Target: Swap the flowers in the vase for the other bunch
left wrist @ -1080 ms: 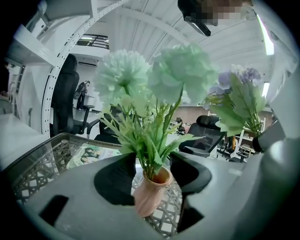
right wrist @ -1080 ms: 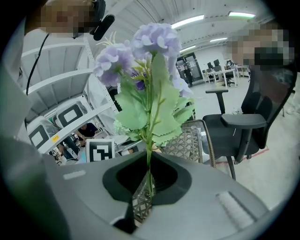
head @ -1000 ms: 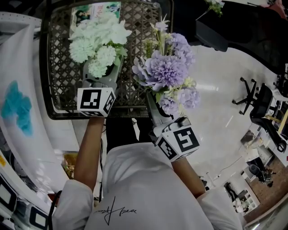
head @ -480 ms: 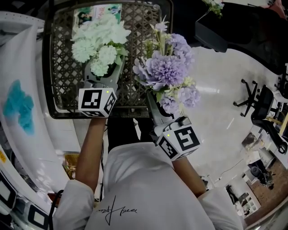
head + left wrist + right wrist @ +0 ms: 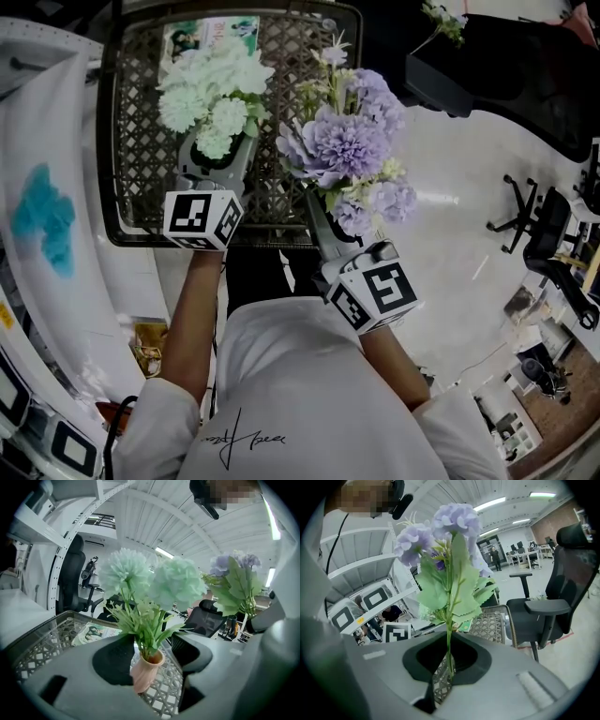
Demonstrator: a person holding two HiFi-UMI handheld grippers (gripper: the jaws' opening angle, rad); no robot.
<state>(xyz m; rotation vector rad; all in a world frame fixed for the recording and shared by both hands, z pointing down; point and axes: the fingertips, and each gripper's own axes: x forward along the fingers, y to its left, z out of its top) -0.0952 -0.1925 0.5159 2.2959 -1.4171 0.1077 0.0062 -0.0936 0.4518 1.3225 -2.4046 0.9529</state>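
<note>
Seen from the head view, a table with a dark rounded frame and an open lattice top of woven strands fills the upper left. A glossy magazine lies flat on it at the twelve o'clock edge.

A bunch of pale green flowers, with round, ruffled pompom heads and thin blade-like leaves, stands upright in a small vase. The vase is matte, terracotta pink and faintly ribbed, and it is set on the lattice.

The left gripper is pointed toward twelve o'clock, its smooth grey jaws spread wide on either side of the vase. The jaws have just been closing a little, with the vase between them. A clear gap is seen at the three o'clock pad. Whether the nine o'clock pad touches the vase cannot be told for sure.

The purple bunch, made of frilled lilac heads with broad serrated green leaves, is held up at about one o'clock of the green bunch, beyond the table's edge.

The right gripper is pressed nearly together, and the thin green stems are pinched between its dark pads.

Both forearms are stretched forward from white sleeves, the left forearm nearly straight. Each marker cube is tilted toward the camera.
</note>
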